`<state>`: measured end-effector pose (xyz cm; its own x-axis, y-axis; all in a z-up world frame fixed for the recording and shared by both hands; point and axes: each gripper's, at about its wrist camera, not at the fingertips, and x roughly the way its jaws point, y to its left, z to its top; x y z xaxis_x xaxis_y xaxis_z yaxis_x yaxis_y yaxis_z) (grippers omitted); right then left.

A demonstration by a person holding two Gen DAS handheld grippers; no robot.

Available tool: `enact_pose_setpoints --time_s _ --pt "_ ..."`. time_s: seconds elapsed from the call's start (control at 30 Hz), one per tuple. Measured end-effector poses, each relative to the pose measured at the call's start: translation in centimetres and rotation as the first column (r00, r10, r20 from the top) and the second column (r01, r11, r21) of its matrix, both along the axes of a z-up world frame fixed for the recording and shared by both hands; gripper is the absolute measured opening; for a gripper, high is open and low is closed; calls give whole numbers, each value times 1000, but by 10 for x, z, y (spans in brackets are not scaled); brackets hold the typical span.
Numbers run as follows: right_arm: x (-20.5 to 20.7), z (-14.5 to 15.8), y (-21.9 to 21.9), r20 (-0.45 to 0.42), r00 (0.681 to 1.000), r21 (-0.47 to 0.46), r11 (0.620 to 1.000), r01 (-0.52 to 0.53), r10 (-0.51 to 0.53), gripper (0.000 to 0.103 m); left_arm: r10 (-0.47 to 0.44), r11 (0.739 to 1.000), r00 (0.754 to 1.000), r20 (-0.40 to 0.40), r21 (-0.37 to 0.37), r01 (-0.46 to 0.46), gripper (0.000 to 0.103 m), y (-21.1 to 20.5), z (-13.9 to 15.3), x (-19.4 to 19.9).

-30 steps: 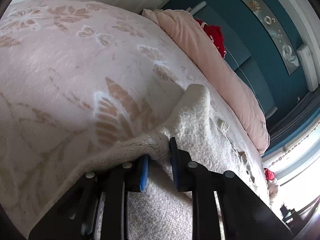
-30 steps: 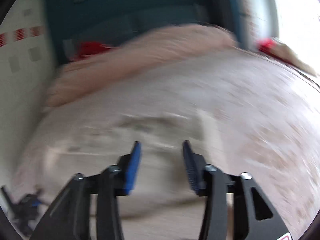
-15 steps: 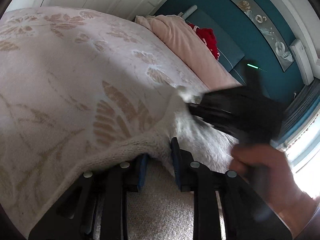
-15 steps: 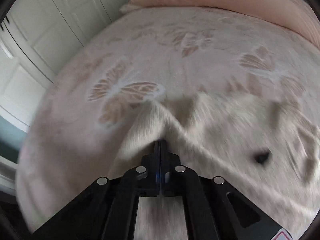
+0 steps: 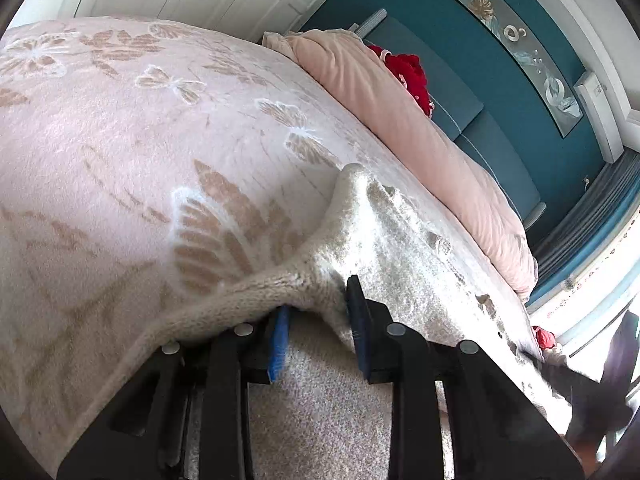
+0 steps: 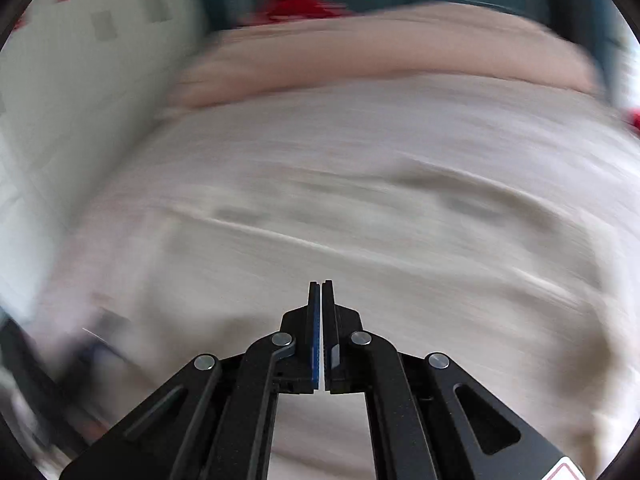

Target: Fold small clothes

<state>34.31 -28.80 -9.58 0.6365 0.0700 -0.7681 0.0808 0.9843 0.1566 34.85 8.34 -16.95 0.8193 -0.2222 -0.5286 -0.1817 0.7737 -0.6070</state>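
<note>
Fuzzy knit garment [image 5: 372, 240], plush blanket [image 5: 120, 152]

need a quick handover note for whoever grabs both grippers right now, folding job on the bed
Left gripper: jaws partly open around a bunched edge of the cream knit garment; from this view I cannot tell how firmly it is gripped.
Right gripper: jaws shut with nothing between them; its view is motion-blurred.
Garment: lies on the pink butterfly blanket, one corner raised in a peak, the rest spread toward the window side.
Done: no finished fold is visible.
Left: probably re-grip a free corner with the right gripper, fold across, then flatten.
</note>
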Motion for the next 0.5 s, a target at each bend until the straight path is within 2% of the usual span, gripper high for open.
enact_pose_setpoints --time_s 0.07,0.13,0.17,0.2,0.27,0.33,0.37,0.4,0.5 --pt "-30 -22 -79 -78 982 -70 984 165 -170 0 1 1000 1000 -8 12 -1 26 -2 -1 1" --pt "-60 -12 -126 -57 972 81 969 233 -229 0 0 1000 1000 -17 30 0 28 -4 0 2" --pt "-68 -1 -130 -38 967 88 963 253 -251 0 1 999 1000 -22 37 0 27 -4 0 3" --pt "-73 9 -129 -15 967 89 963 254 -254 9 2 999 1000 -25 40 -1 27 -5 1 4" --pt "-83 22 -120 63 978 106 976 191 -199 10 3 999 1000 -31 49 -2 27 -6 0 5" --pt "-75 1 -115 -17 983 33 982 185 -185 8 4 998 999 -37 57 -2 27 -6 0 6" --pt "-68 -20 -119 -101 975 15 980 199 -197 6 3 998 999 -40 58 -1 27 -6 0 7" --pt "-76 -21 -122 -87 974 49 975 215 -210 6 2 998 999 -44 58 0 27 -6 1 7" --pt "-111 14 -125 -49 970 118 963 242 -238 20 -7 999 998 -70 39 9 27 -2 5 10"
